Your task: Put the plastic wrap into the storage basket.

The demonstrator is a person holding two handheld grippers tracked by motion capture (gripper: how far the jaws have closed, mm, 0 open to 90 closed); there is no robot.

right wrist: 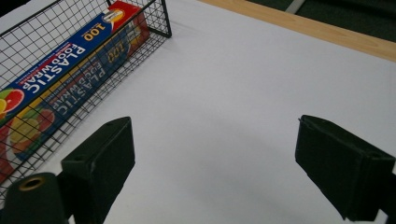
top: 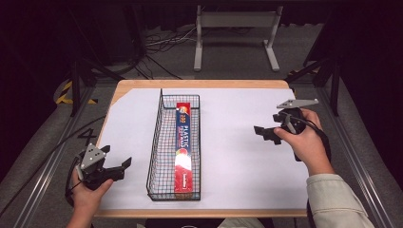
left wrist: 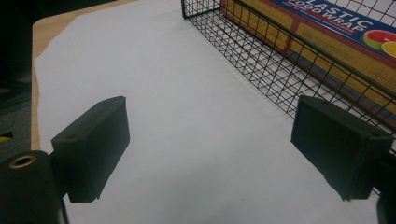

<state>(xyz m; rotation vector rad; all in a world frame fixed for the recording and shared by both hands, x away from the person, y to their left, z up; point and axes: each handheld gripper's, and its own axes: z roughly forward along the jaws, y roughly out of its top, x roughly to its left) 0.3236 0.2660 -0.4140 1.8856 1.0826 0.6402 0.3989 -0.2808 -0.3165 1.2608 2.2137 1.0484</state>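
1. Count: two grippers, one wire basket, one box of plastic food wrap, one white sheet covering the bench (top: 237,142).
2. Left gripper (top: 118,166): at the near left corner of the bench, held in the person's left hand (top: 88,192), which comes in from the near edge. Its fingers (left wrist: 91,149) are spread wide with nothing between them and point right toward the basket, hovering over the white sheet.
3. Wire basket (top: 157,142): one, black, long and narrow, set left of centre and running near to far.
4. Box of plastic food wrap (top: 184,142): one, lying flat inside the basket along its right wall.
5. Right gripper (top: 266,133): at the right side of the bench, well apart from the basket, held in the right hand (top: 306,142). Its fingers (right wrist: 100,163) are spread wide, empty, and point left.
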